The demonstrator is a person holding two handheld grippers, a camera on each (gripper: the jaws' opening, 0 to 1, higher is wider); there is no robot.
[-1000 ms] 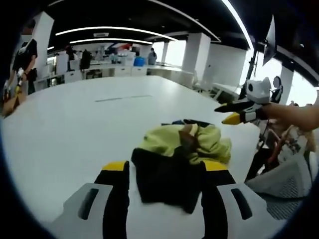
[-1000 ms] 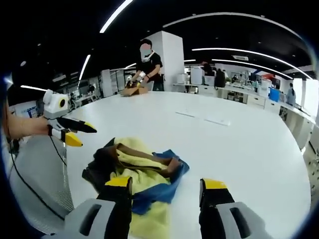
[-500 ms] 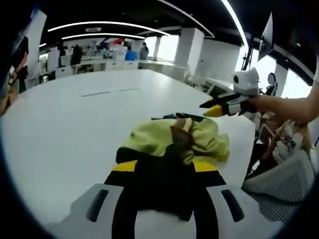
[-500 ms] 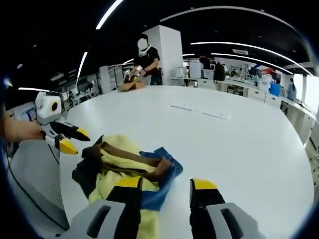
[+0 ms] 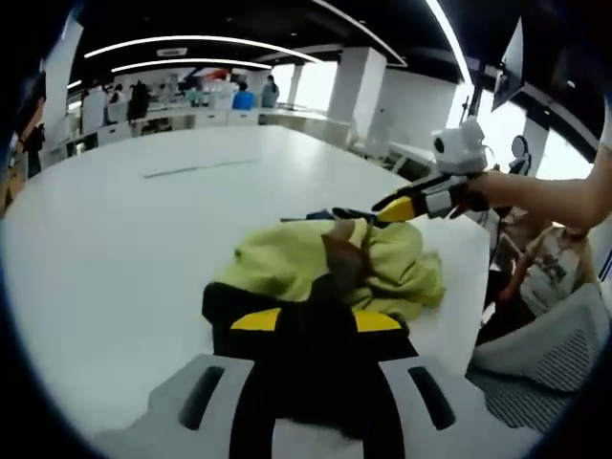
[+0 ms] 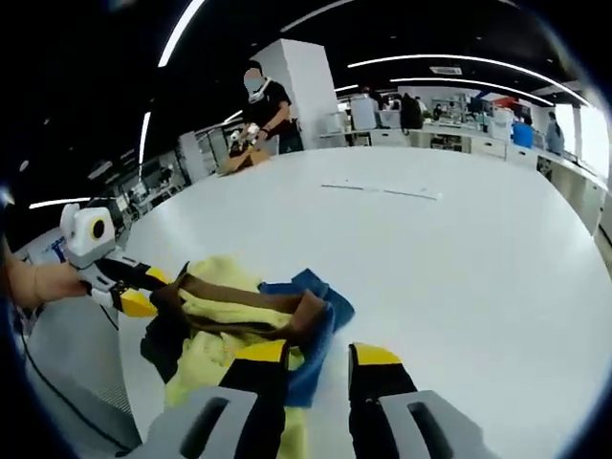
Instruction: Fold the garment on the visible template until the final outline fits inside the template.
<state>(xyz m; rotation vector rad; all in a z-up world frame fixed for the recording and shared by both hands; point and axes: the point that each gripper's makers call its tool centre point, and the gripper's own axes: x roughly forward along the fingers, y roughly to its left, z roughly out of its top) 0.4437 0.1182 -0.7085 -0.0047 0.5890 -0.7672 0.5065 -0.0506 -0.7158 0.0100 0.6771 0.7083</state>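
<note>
Gripping is your step now: the garment (image 5: 330, 273) lies crumpled on the white table (image 5: 124, 239). Your left gripper (image 5: 316, 323) pinches its dark edge; your right gripper (image 6: 318, 356) sits narrowly apart at the blue edge. Next, judge: spread it flat.

The garment (image 5: 330, 268) (image 6: 244, 311) lies crumpled in a heap on the white table, near its edge. It is mostly pale yellow-green, with a black part, a blue part and a brown band running across the top folds; nothing of it lies flat.
</note>
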